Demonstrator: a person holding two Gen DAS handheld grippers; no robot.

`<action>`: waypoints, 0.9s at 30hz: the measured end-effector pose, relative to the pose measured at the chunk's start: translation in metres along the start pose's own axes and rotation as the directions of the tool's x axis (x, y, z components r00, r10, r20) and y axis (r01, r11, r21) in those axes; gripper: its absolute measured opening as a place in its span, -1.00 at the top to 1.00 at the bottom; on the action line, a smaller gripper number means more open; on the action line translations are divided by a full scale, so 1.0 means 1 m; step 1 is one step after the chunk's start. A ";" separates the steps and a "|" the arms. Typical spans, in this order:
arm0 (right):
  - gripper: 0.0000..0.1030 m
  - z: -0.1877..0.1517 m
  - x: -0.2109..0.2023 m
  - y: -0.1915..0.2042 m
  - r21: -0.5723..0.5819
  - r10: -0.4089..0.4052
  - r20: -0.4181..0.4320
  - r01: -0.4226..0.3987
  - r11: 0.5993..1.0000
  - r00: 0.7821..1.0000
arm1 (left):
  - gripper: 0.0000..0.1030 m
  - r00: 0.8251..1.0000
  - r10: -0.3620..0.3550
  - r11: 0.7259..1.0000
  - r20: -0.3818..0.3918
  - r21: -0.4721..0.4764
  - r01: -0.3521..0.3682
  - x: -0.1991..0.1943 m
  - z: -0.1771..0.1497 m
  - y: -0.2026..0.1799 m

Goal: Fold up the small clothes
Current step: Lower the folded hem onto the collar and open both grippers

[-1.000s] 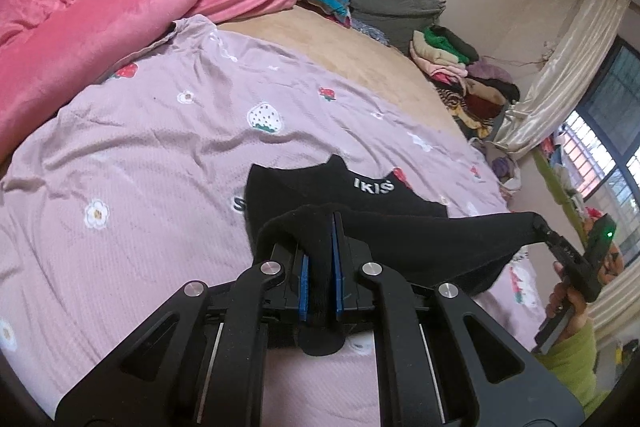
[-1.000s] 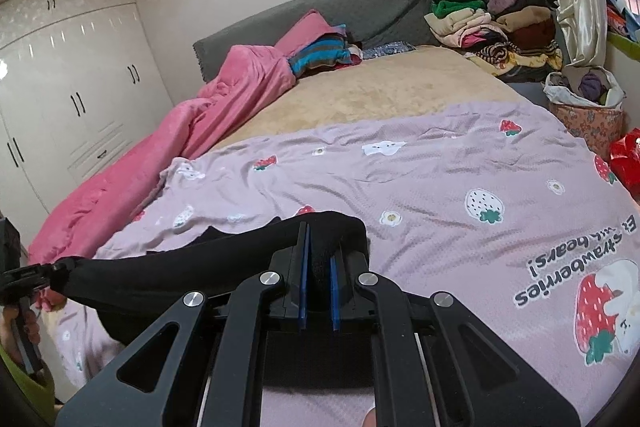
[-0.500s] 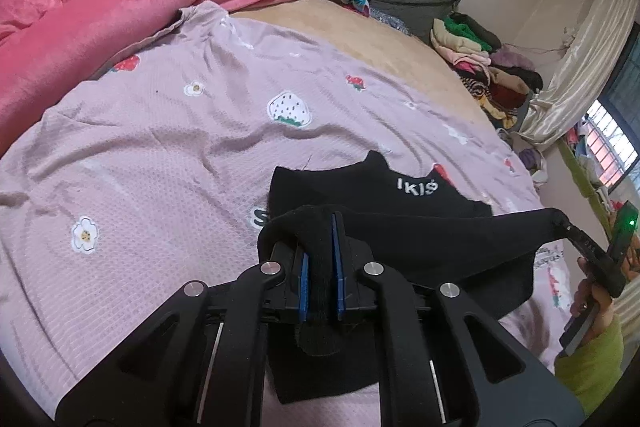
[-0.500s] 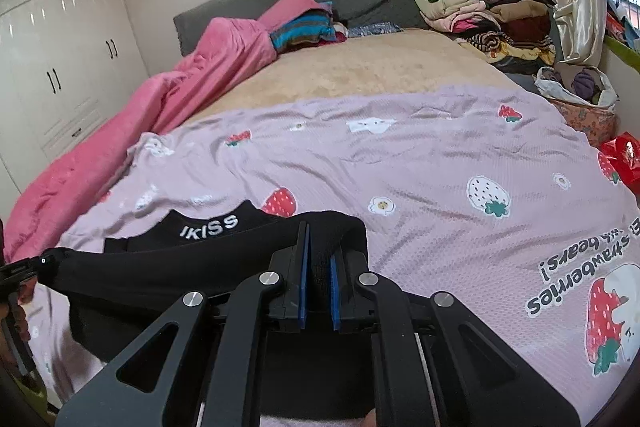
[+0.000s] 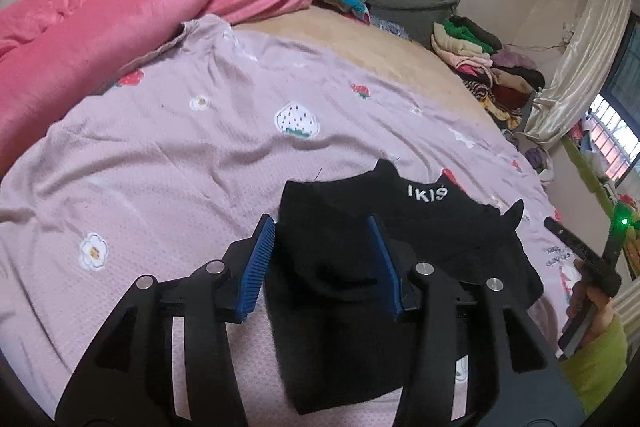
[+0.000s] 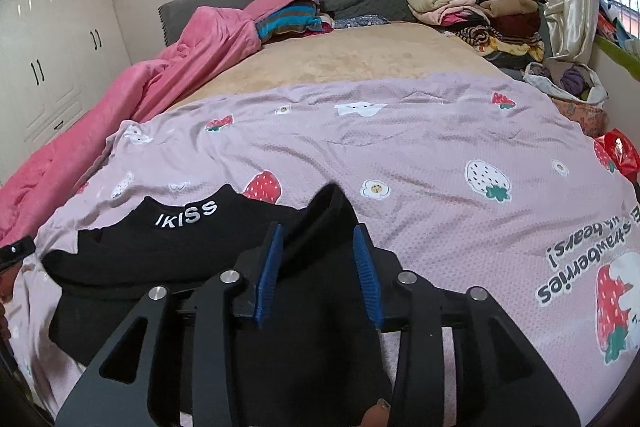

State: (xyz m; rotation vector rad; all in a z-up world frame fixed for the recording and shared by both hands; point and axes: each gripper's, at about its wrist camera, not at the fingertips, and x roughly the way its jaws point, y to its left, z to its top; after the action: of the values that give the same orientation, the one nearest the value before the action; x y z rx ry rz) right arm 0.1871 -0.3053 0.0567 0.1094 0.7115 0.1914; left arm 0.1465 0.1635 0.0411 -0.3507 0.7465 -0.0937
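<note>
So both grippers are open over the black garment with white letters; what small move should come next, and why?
Probably draw both grippers back and lift them clear. The left gripper and right gripper stand open, and the black garment with white letters lies doubled over on the lilac strawberry-print sheet. One black corner stands up between the right fingers, so retreat slowly to avoid snagging it.

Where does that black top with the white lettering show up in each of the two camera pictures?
Left wrist view: the black top lies lower centre-right, behind and between the open left gripper.
Right wrist view: it lies lower left, reaching under the open right gripper.
Shared landmark: the pink blanket.
</note>
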 end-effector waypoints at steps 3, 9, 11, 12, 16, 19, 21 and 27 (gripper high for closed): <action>0.20 -0.004 -0.005 0.004 -0.013 0.010 -0.002 -0.010 1.000 1.000 | 0.23 1.000 0.002 1.000 0.014 0.014 -0.002 -0.007 0.001 -0.002; 0.18 -0.012 -0.016 0.018 -0.080 0.045 -0.006 -0.046 0.996 0.999 | 0.13 1.000 -0.001 0.998 -0.010 0.058 0.001 -0.009 -0.006 -0.014; 0.18 -0.016 -0.016 0.024 -0.103 0.062 -0.023 -0.064 0.993 0.998 | 0.13 1.000 -0.008 0.997 -0.025 0.075 0.010 -0.007 -0.010 -0.018; 0.19 -0.019 -0.016 0.028 -0.116 0.067 -0.033 -0.070 0.991 0.997 | 0.13 0.999 -0.012 0.997 -0.041 0.080 0.016 -0.006 -0.013 -0.021; 0.32 -0.027 -0.018 0.037 -0.146 0.088 -0.053 -0.095 0.985 0.995 | 0.42 0.994 -0.038 0.993 -0.106 0.110 0.050 0.002 -0.029 -0.030; 0.46 -0.033 -0.015 0.042 -0.168 0.097 -0.079 -0.110 0.980 0.992 | 0.93 0.985 -0.017 0.987 -0.171 0.154 0.043 0.015 -0.046 -0.037; 0.54 -0.037 -0.009 0.045 -0.190 0.084 -0.097 -0.101 0.977 0.992 | 0.93 0.976 -0.005 0.987 -0.218 0.155 0.040 0.027 -0.054 -0.037; 0.57 -0.040 0.036 0.043 -0.192 0.006 -0.189 -0.043 0.981 0.982 | 0.93 0.977 0.072 0.984 -0.202 0.174 -0.037 0.051 -0.055 -0.028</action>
State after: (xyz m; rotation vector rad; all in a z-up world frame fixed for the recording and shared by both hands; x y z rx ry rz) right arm 0.1815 -0.2544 0.0113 -0.0889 0.8760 0.2969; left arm 0.1475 0.1115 -0.0199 -0.1591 0.9481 -0.1424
